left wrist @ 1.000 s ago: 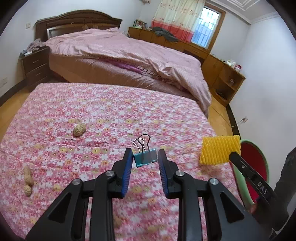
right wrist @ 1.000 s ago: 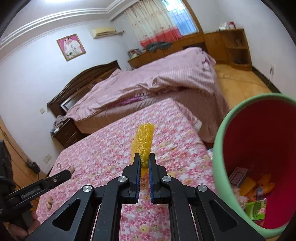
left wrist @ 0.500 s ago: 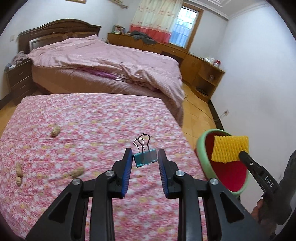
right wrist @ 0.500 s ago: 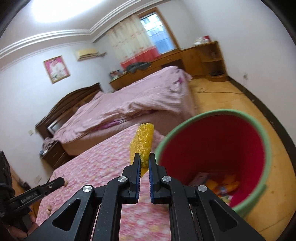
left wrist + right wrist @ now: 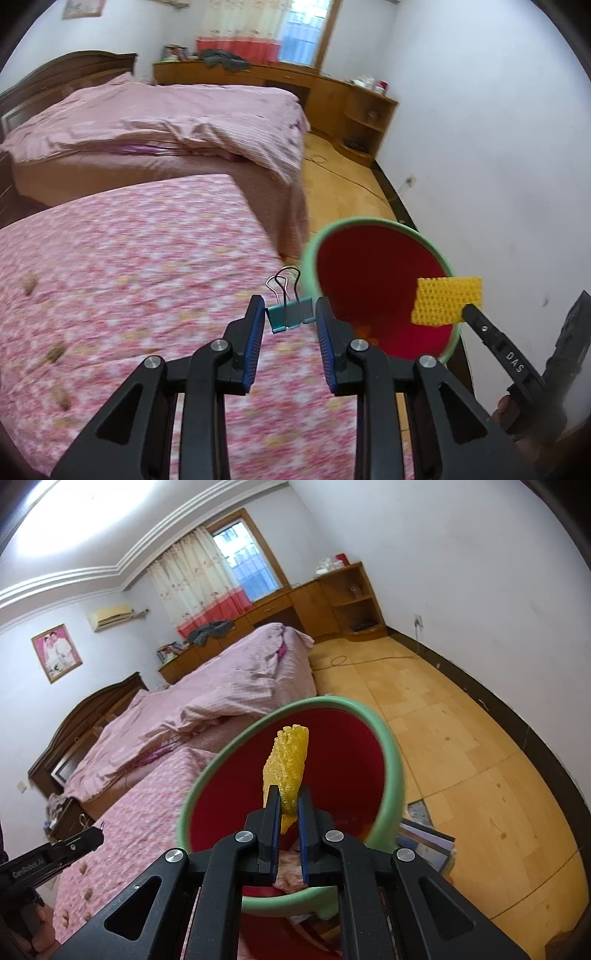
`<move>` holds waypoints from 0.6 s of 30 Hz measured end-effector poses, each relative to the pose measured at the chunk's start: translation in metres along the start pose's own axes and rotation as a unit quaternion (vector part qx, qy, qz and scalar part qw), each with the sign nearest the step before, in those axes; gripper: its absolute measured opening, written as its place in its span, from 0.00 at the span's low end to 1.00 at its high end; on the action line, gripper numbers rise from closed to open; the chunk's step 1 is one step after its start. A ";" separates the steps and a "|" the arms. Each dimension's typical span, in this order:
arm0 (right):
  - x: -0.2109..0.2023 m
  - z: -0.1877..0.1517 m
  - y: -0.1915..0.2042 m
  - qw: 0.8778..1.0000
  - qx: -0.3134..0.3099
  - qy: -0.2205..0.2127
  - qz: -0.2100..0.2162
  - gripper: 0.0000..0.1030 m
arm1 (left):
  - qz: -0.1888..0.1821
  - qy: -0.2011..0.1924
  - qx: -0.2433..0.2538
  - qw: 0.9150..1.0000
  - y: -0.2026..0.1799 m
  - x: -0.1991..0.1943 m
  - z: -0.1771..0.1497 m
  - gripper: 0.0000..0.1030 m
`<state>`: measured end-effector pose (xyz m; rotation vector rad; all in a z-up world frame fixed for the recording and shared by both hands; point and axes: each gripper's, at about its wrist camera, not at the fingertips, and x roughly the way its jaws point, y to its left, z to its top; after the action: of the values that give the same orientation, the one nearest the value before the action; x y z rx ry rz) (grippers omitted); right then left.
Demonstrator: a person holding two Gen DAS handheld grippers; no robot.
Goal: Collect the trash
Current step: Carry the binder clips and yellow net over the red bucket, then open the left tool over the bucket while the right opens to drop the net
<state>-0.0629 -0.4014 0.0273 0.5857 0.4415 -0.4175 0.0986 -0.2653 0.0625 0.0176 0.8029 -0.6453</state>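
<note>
Left wrist view: the flowered bed (image 5: 129,258) is lying beside the green bin (image 5: 384,288) at its right edge. The left gripper (image 5: 290,317), angled downward, is clenching a blue binder clip (image 5: 290,314). The right gripper (image 5: 287,805) is gripping yellow foam (image 5: 288,764) over the bin's mouth.

Binder clip (image 5: 290,314): teal painted metal, glossy wire handles; foam net piece (image 5: 288,766): yellow, knobbly, matt; bin (image 5: 384,225): smooth plastic, green rim, red inside; bedspread (image 5: 110,258): floral pink cloth; floor (image 5: 461,746): light wood, satin; gripper fingers (image 5: 255,332): matt black plastic, ribbed blue pads.
</note>
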 end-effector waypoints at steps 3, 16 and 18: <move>0.003 0.002 -0.011 1.000 0.006 0.004 -0.005 0.09 | -0.009 0.010 0.017 1.000 -0.019 0.015 0.001 0.27; 0.022 0.007 -0.030 0.999 -0.016 0.048 -0.011 0.17 | -0.032 0.057 0.035 0.997 -0.051 0.067 0.000 0.43; 0.025 0.007 -0.030 0.998 -0.020 0.056 -0.007 0.22 | -0.030 0.056 0.033 0.997 -0.051 0.068 0.000 0.44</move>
<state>-0.0550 -0.4344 0.0068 0.5692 0.5602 -0.3896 0.1061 -0.3421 0.0285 0.0901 0.8923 -0.7326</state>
